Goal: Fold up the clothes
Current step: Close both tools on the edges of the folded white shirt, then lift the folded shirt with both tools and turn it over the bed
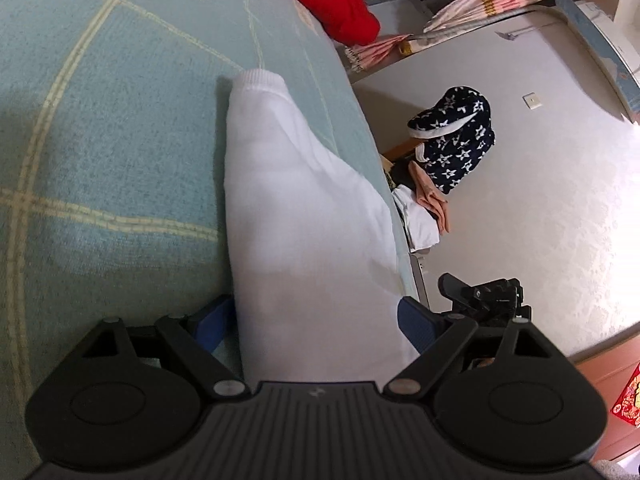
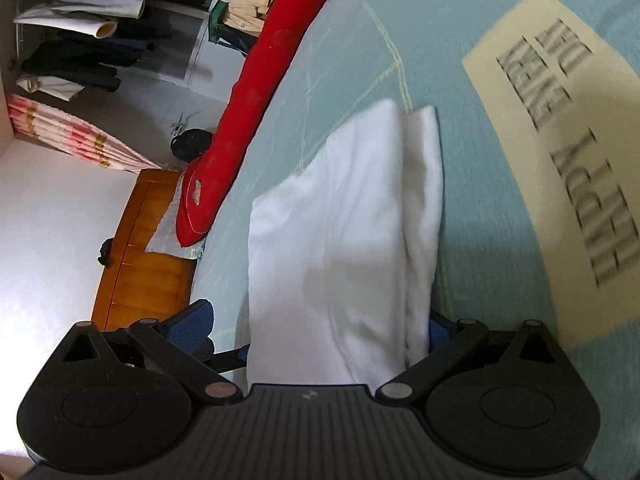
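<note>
White knit cloth, a garment (image 1: 296, 208), fills the middle of both views and lies on the bed (image 1: 100, 140), over its pale green checked cover. In the left wrist view it runs from 6 o'clock up to a ribbed cuff (image 1: 256, 78) near 12. In the right wrist view it shows as two stacked layers, a broad panel with a narrower strip along its 3 o'clock side.

The left claw (image 1: 316, 320) has its blue pads spread wide, one at each side of the cloth, so it looks released around the garment, not pinching it. The right claw (image 2: 320, 330) looks the same: one pad stands clear at 9 o'clock, the other is half hidden under the cloth edge at 3 o'clock. Whether either pad touches the fabric I cannot tell.

My judgement is that a fold is in hand, though the layers could equally be just laid down or about to be gripped. Either way, doing it well means:
- keeping both claws level so the edge stays straight;
- catching all layers at once, not only the top one;
- keeping cloth away from the bed edge at 3 o'clock in the left view, where it could slide toward the floor (image 1: 540, 200).

A red pillow (image 2: 256, 92) lies beyond, well apart.
</note>
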`<control>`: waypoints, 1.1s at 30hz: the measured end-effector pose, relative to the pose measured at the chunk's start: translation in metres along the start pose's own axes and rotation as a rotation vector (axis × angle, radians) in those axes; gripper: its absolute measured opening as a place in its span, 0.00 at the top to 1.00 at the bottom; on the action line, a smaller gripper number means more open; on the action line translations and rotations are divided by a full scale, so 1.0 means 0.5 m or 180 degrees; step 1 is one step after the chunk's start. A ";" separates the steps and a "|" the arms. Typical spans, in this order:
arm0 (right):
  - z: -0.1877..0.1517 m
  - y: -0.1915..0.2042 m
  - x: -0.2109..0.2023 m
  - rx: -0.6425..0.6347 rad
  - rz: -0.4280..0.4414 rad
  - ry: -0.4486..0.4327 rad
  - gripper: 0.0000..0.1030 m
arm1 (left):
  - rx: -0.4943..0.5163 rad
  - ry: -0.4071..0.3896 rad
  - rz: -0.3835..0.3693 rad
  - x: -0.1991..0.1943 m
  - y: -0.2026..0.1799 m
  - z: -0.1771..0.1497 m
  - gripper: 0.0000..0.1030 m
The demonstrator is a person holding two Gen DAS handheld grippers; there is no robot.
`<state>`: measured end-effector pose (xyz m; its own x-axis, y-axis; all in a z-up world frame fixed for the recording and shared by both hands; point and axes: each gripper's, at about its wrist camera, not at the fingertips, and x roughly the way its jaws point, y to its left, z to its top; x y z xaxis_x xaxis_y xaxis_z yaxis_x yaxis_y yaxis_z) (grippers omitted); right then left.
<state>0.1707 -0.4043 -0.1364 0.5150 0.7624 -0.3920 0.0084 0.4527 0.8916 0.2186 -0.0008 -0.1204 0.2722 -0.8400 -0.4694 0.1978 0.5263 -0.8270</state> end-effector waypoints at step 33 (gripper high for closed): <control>-0.003 0.119 0.036 -0.0337 0.0211 -0.0012 0.00 | 0.0266 -0.0331 0.0010 -0.083 -0.075 0.054 0.32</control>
<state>0.1792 -0.3632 -0.0909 0.5146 0.7906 -0.3319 -0.1163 0.4479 0.8865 0.2252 0.0179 -0.0615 0.3681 -0.8224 -0.4336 0.2736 0.5416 -0.7949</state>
